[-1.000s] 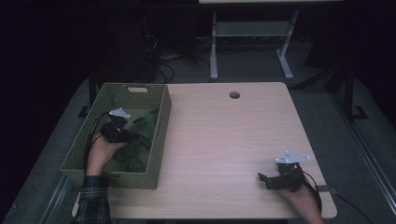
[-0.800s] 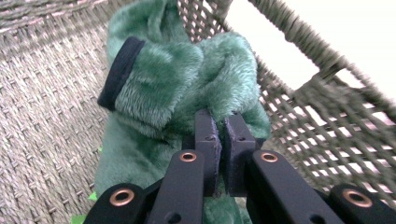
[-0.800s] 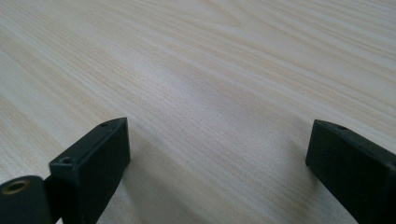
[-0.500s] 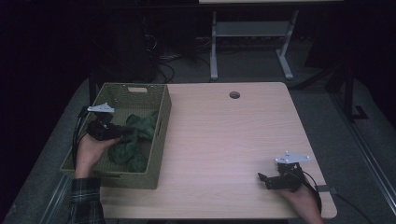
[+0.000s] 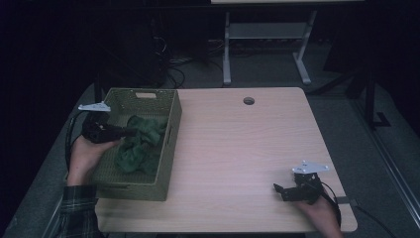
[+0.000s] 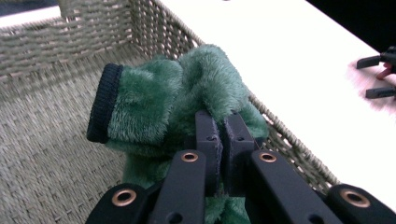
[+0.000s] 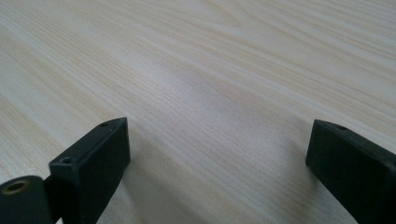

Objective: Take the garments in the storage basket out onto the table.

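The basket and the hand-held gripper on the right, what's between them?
Just bare table, seen in the high view, between the basket and the right hand-held gripper.

green cloth [image 6: 187,93] bottom behind jaws; cut off

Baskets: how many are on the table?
1: a woven basket at the table's left side, holding green fleece pinched by the left gripper.

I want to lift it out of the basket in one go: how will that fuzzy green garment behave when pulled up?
The green garment will probably flop and trail: it lies bunched in the basket. It looks light, being plush fleece. The left gripper, shut on a fold, may hold well, since the pile seems grippy.
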The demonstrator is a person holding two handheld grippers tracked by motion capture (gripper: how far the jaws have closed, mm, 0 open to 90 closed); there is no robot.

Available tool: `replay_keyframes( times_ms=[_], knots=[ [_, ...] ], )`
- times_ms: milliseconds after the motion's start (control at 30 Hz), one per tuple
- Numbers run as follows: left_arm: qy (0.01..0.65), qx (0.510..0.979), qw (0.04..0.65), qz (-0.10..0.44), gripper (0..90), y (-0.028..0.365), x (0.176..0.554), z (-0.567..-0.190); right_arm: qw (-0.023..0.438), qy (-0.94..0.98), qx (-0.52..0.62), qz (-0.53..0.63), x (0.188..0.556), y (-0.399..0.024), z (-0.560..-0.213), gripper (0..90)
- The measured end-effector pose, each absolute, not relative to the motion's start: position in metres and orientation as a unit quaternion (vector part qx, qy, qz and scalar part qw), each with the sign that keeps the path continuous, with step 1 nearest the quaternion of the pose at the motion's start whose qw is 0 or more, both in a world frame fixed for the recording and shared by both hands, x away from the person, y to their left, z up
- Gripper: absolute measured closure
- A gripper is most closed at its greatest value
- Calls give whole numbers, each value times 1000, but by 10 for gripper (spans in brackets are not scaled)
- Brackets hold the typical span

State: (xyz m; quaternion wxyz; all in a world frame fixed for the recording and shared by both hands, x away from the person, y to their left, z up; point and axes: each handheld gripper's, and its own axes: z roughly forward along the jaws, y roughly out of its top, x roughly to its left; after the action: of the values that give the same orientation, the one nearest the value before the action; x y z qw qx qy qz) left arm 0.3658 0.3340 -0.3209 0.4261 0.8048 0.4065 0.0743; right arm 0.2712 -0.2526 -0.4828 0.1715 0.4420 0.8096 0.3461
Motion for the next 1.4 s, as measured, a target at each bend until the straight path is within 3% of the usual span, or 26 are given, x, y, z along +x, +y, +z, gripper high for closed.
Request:
replay_keyframes(
  times_ms=[1400],
  knots=[
    [327, 776, 515, 158, 875, 304, 351, -182, 172, 809, 443, 346, 271, -253, -483, 59]
  ],
)
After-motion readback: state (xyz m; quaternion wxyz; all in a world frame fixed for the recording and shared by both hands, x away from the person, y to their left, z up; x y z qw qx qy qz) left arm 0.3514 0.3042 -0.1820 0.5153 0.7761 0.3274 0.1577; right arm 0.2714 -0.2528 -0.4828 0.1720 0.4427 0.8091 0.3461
